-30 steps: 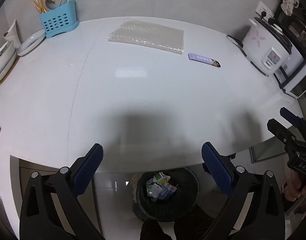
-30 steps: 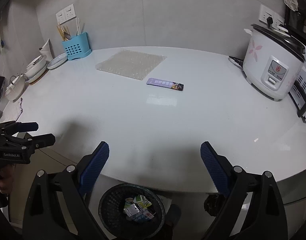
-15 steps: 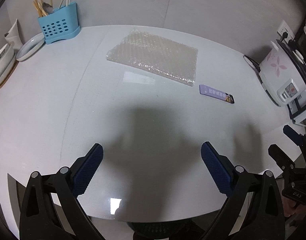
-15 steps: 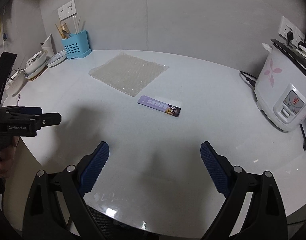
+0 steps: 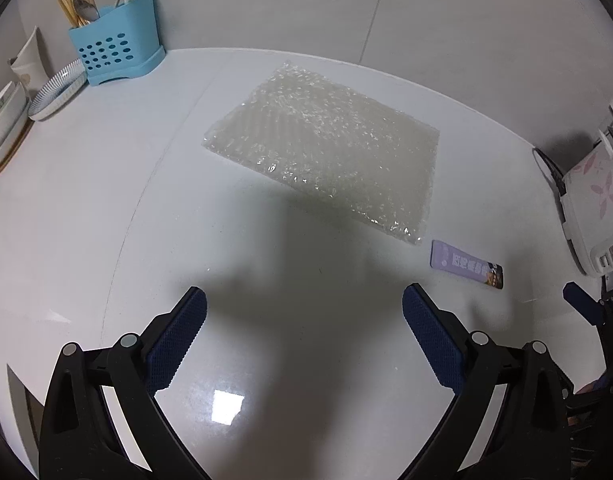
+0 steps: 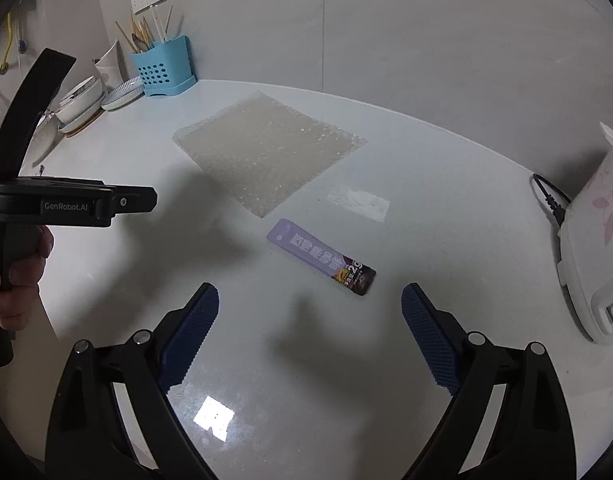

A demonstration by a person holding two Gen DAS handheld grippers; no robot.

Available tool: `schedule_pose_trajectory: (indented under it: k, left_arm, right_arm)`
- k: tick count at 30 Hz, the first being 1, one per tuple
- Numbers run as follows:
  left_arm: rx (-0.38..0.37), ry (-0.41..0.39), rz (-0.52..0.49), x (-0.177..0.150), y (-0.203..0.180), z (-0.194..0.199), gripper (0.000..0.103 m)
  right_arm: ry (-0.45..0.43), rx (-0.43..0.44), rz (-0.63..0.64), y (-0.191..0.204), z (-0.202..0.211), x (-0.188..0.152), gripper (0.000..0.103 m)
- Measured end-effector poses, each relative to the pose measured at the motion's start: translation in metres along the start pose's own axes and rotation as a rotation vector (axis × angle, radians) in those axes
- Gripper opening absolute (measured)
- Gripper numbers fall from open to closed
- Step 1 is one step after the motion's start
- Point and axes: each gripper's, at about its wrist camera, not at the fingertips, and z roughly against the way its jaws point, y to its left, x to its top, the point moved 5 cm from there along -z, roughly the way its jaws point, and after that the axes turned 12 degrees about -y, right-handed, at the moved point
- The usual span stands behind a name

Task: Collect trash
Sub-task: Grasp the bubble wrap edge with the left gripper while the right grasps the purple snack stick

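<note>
1. Your left gripper [image 5: 304, 320] hangs over the white countertop [image 5: 106, 208], jaws spread wide with nothing between them.
2. Ahead lies a bubble wrap sheet [image 5: 326, 152], flat.
3. A purple snack wrapper [image 5: 466, 264] sits just beside its near right corner.
4. Your right gripper [image 5: 586, 308] pokes in at right.
5. A blue utensil holder [image 5: 116, 52] stands far left.

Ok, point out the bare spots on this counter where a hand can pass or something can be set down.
Bare: the wide stretch of counter between the bubble wrap and the dishes, and the strip in front of both open grippers, near the purple wrapper. Crowded: the back-left corner with the blue utensil holder, and the right edge by the rice cooker.
</note>
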Motion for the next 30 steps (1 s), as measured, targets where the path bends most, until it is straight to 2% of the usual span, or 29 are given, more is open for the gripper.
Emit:
schedule_pose_trajectory:
  k: [9, 18, 23, 25, 29, 30]
  left_arm:
    - [0.018, 0.062, 0.059, 0.028, -0.005, -0.05, 0.096]
    - [0.042, 0.143, 0.099, 0.035, -0.013, -0.097, 0.096]
    - [0.078, 0.153, 0.103, 0.042, -0.018, -0.108, 0.096]
    - [0.124, 0.18, 0.083, 0.044, -0.021, -0.114, 0.096]
    - [0.169, 0.23, 0.1, 0.047, -0.025, -0.121, 0.094]
    - [0.17, 0.239, 0.102, 0.048, -0.026, -0.121, 0.092]
  right_arm:
    - [0.078, 0.068, 0.026, -0.005, -0.041, 0.009, 0.089]
    - [0.139, 0.064, 0.01, -0.02, -0.077, 0.006, 0.089]
    - [0.16, 0.095, 0.04, -0.015, -0.087, 0.004, 0.089]
    - [0.165, 0.092, 0.073, -0.01, -0.088, 0.003, 0.089]
    - [0.201, 0.088, 0.1, -0.006, -0.095, -0.001, 0.079]
    - [0.208, 0.09, 0.096, -0.006, -0.096, -0.002, 0.074]
